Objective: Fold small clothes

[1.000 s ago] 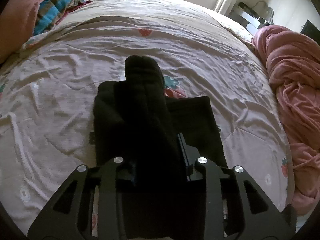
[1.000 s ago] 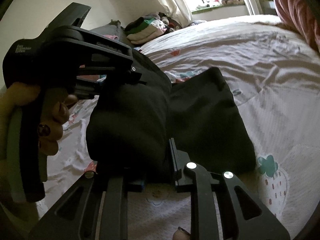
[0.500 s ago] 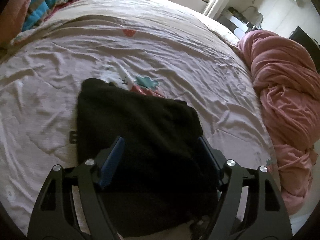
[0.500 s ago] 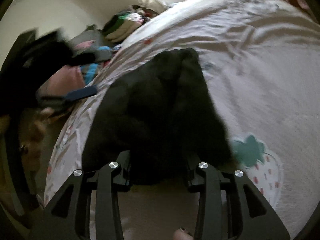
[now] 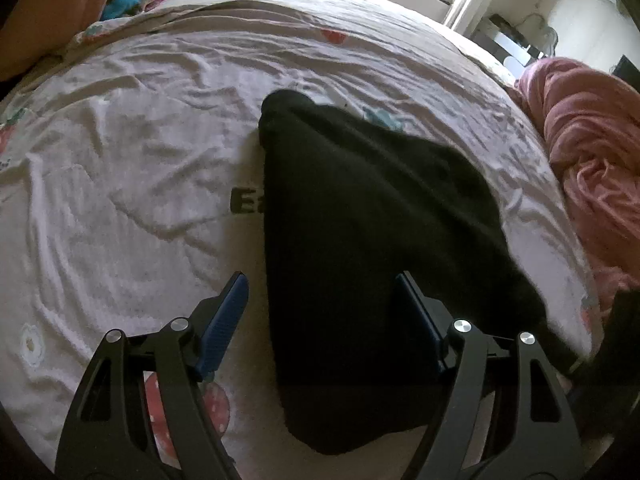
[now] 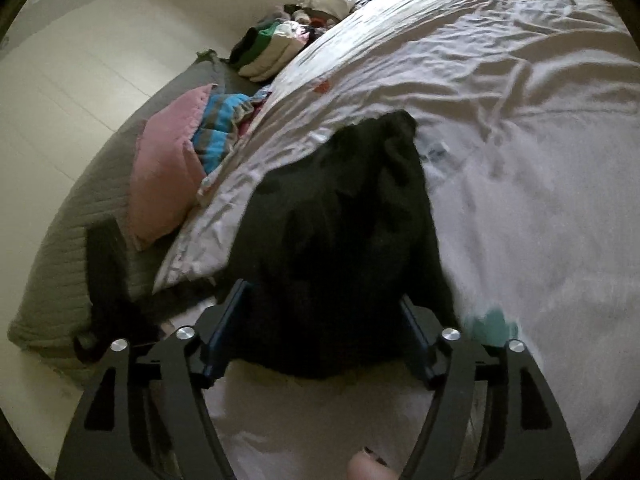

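Both grippers tilt down at the bed. Left gripper jaws are spread wide, and right gripper jaws are opening. The black garment lies flat between each pair, ungripped.

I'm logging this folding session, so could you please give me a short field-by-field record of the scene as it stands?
surface: bed with a wrinkled pale bedsheet printed with small motifs
garment: black garment lying folded on the sheet
left gripper: open, garment between the blue pads, no pinch visible
right gripper: jaws opening, garment edge between them, not pressed
beside the bed's far side: pink blanket, bunched
near the wall: pink pillow, striped blue cloth, stack of folded clothes
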Tool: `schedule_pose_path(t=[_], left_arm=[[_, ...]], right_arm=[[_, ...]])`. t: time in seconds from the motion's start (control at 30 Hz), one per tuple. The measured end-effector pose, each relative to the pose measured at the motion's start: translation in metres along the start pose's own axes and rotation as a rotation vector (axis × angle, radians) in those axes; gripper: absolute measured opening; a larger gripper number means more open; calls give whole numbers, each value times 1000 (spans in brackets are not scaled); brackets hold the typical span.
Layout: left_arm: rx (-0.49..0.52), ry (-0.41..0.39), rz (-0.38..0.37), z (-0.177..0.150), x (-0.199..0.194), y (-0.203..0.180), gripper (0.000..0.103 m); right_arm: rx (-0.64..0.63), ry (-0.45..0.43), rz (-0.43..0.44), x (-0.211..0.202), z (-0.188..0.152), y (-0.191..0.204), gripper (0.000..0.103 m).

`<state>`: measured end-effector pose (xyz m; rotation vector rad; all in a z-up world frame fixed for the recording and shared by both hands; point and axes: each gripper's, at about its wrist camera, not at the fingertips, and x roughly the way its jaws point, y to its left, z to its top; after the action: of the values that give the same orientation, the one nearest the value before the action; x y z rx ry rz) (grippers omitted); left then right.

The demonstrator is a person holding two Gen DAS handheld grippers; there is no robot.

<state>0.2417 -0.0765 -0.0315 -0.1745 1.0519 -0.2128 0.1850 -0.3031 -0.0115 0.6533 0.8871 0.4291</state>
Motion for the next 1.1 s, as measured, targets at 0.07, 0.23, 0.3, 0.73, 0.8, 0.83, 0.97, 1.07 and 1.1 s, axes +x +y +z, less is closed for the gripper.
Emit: schedule_pose_path(t=[0.07, 0.23, 0.3, 0.73, 0.8, 0.83, 0.97, 1.07, 1.1], left_arm=[[12, -15, 6, -5, -2, -1, 68], [32, -25, 8, -9, -5, -3, 68], [31, -26, 4, -9, -5, -4, 68], [47, -44, 15, -14, -10, -8, 68], [50, -47, 16, -14, -10, -10, 68], [48, -44, 10, -14, -10, -10, 68], [56, -36, 8, -16, -9, -11, 71], [61, -29, -7, -18, -10, -12, 71], [66, -29, -8, -19, -10, -13, 71]], right_arm=[[-19, 23, -28, 8, 15, -1, 74], [-7, 102, -60, 35, 45, -12, 75], [16, 119, -84, 43, 53, -17, 69], [-402, 19, -136, 40, 77, 49, 9], [-410, 5, -154, 39, 81, 45, 9], [-401, 8, -163, 41, 82, 40, 9], [-365, 41, -227, 53, 78, 14, 9], [-323, 50, -245, 57, 72, -3, 9], [-312, 51, -252, 57, 70, -8, 9]])
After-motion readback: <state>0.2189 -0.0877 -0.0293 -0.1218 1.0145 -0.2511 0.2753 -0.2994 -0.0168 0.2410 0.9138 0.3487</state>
